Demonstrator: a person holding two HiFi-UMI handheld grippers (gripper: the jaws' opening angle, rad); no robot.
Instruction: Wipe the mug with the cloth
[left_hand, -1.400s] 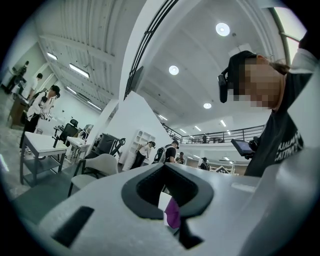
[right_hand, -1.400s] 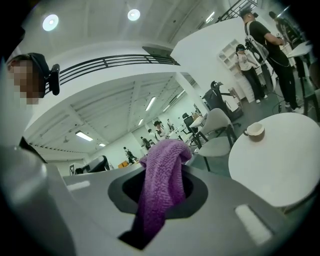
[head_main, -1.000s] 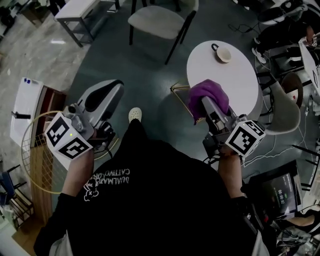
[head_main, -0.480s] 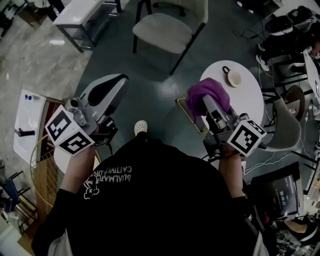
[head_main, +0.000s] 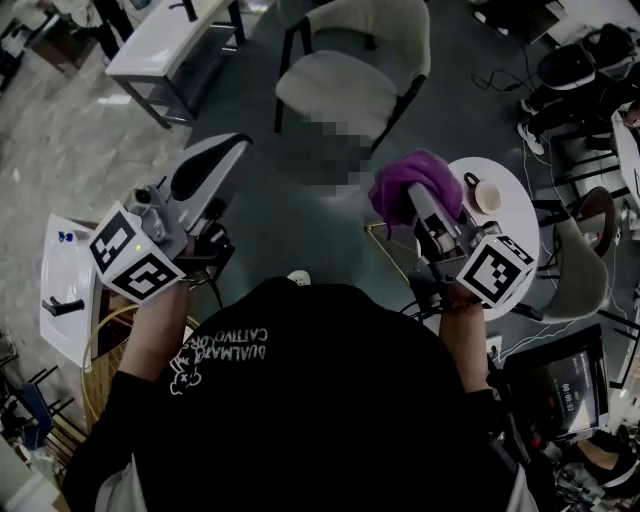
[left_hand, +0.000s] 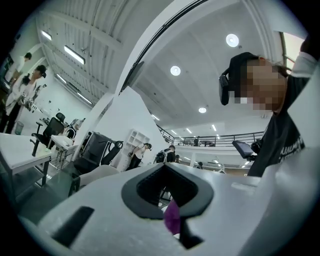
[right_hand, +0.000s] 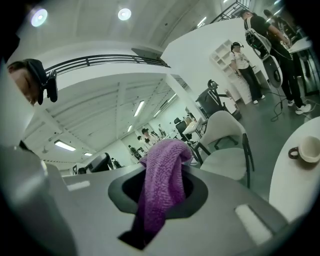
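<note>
The cloth (right_hand: 162, 165) is a purple looped weave, nubbly and matt. The right tool (right_hand: 160, 196) and the left tool (left_hand: 167, 192) have smooth, matt grey plastic shells, each with a darker dull rim round its opening. The mug (right_hand: 306, 150) is pale and glossy, like glazed ceramic. The surface (head_main: 512, 230) is smooth and white. The chair (head_main: 335, 85) has a soft cream seat on a black frame. The floor (head_main: 250, 110) is dark with a faint sheen.

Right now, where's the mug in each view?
Head view: mug right of centre, on the round white table.
Left gripper view: not in it.
Right gripper view: mug at the far right edge, on that table.
Shared landmark: the round white table, in head and right gripper views.
</note>
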